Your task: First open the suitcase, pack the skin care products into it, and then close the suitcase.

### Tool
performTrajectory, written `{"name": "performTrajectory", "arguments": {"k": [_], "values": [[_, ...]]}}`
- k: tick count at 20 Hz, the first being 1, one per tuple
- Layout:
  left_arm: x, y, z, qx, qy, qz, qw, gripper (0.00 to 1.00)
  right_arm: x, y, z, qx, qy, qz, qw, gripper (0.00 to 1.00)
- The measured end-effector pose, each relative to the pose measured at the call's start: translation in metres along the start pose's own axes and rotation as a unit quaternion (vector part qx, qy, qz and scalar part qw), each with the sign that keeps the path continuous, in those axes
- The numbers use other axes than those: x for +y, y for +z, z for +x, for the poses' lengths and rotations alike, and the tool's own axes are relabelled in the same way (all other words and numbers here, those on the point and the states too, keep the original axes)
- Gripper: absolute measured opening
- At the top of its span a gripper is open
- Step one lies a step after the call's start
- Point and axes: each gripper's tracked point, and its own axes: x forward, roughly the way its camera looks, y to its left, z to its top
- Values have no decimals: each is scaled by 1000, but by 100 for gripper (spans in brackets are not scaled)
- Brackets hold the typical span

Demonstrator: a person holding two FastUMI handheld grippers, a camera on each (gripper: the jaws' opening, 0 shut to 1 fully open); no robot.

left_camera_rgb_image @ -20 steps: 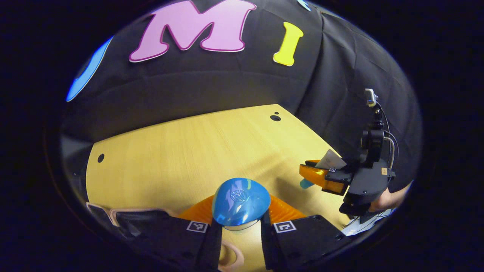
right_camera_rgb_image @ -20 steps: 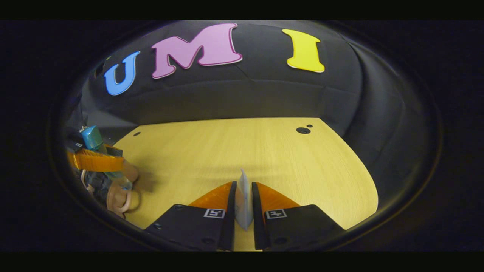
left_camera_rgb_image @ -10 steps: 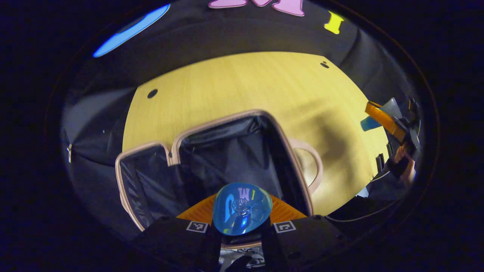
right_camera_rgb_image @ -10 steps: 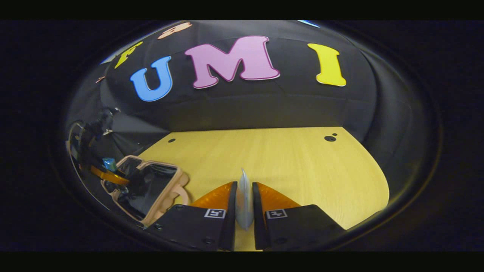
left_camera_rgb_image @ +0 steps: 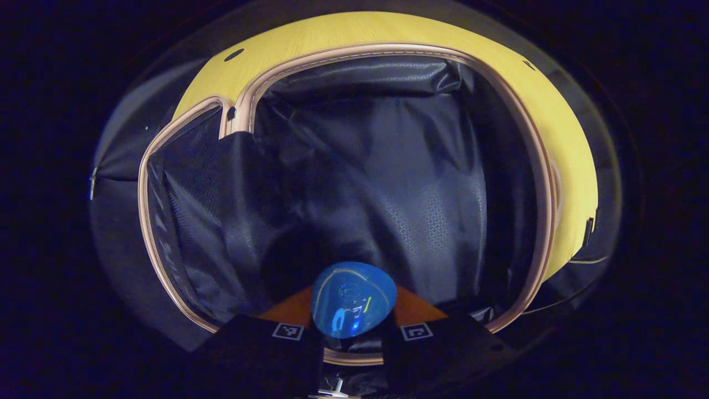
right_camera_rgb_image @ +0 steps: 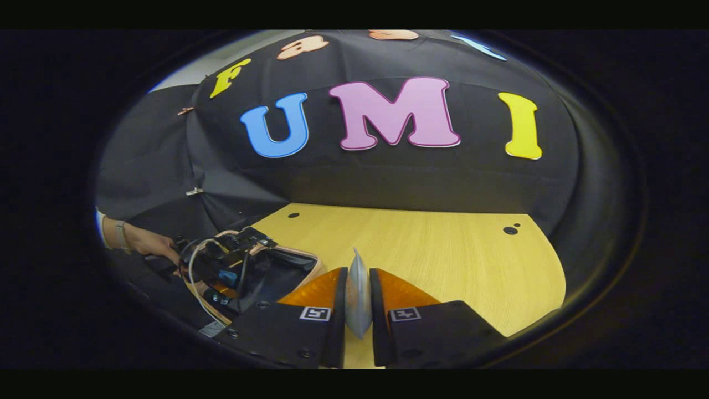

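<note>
The left gripper (left_camera_rgb_image: 353, 324) is closed on a blue bottle (left_camera_rgb_image: 353, 299), directly above the open suitcase (left_camera_rgb_image: 388, 183); released too high, the bottle may bounce out. The right gripper (right_camera_rgb_image: 358, 321) clamps a thin tube (right_camera_rgb_image: 358, 296) over the table (right_camera_rgb_image: 443, 255).

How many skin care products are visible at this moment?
2. A blue bottle sits clamped in the left gripper over the open suitcase; a pale tube sits in the right gripper.

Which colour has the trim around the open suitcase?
Pale pink-beige trim around a black lining; left gripper view shows it best.

Open suitcase (left_camera_rgb_image: 545, 183) on wooden table (right_camera_rgb_image: 443, 249)
</note>
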Motion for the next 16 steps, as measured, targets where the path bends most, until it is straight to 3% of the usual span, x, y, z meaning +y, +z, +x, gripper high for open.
{"name": "performTrajectory", "arguments": {"k": [1, 2, 4, 5, 6, 8, 11, 12, 13, 14, 16], "values": [[1, -1, 1, -2, 3, -4, 1000, 46, 6, -4, -1, 5, 4, -3, 1000, 24], [0, -1, 3, -6, 2, -6, 1000, 54, 10, -7, -1, 10, 6, -4, 1000, 24], [-4, -5, 6, -13, -12, -7, 1000, 58, 19, -13, -2, 17, 10, -6, 1000, 24], [-6, -7, 6, -15, -18, -10, 1000, 67, 23, -18, -2, 23, 11, -7, 1000, 16], [-6, -5, 2, -23, -18, -12, 1000, 80, 28, -22, 0, 30, 14, -7, 999, 24], [-4, 8, -13, -76, -12, 5, 997, 82, 41, -29, 2, 43, 26, -8, 999, 24], [9, 23, -53, -174, -12, 16, 985, 89, 73, -42, 13, 76, 63, -1, 995, 23], [12, 24, -69, -201, -22, 6, 979, 90, 90, -48, 18, 96, 83, 14, 992, 17], [17, 20, -82, -225, -33, -8, 974, 91, 108, -54, 24, 116, 104, 32, 987, 16], [25, 18, -96, -247, -41, -24, 968, 92, 129, -65, 30, 147, 126, 55, 980, 23], [53, 6, -116, -277, -47, -52, 958, 92, 170, -88, 47, 206, 154, 110, 960, 23]]}}
